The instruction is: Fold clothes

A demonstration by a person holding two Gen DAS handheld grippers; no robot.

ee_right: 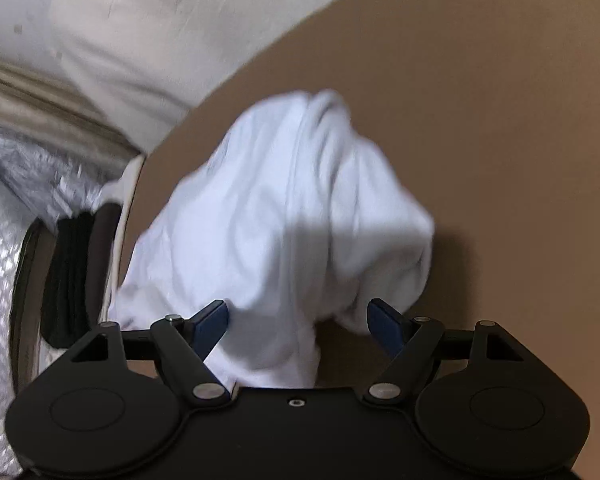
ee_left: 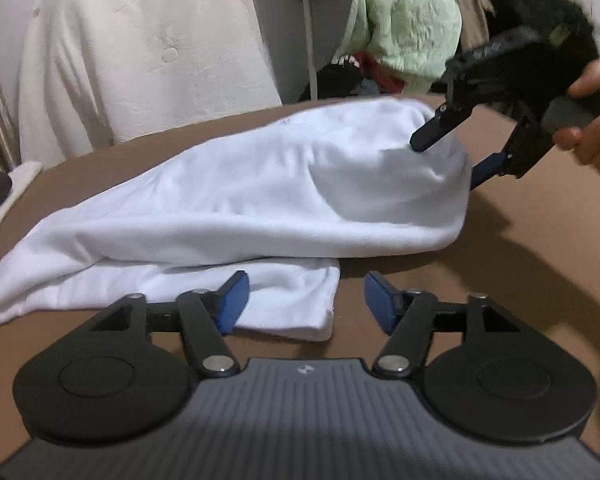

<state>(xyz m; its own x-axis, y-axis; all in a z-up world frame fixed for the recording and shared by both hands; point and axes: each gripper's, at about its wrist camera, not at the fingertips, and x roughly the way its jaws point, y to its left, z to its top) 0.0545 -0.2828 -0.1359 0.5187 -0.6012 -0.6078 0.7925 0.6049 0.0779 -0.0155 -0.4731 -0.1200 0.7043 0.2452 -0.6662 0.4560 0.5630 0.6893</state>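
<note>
A white garment (ee_left: 228, 204) lies in a loose folded heap on the brown table (ee_left: 520, 248). My left gripper (ee_left: 306, 300) is open and empty, low at the near edge of the garment, its left finger over a folded lower layer. My right gripper (ee_left: 448, 156) shows in the left wrist view at the garment's raised right end, jaws wide open with the cloth between them. In the right wrist view the right gripper (ee_right: 298, 326) is open and the bunched garment (ee_right: 284, 216) fills the gap between its blue pads. It grips nothing.
A person in a cream top (ee_left: 140, 48) stands behind the table. A pile of green, red and black clothes (ee_left: 400, 32) sits at the back right. A quilted silver cover (ee_right: 4, 280) and a dark object lie beyond the table's left edge.
</note>
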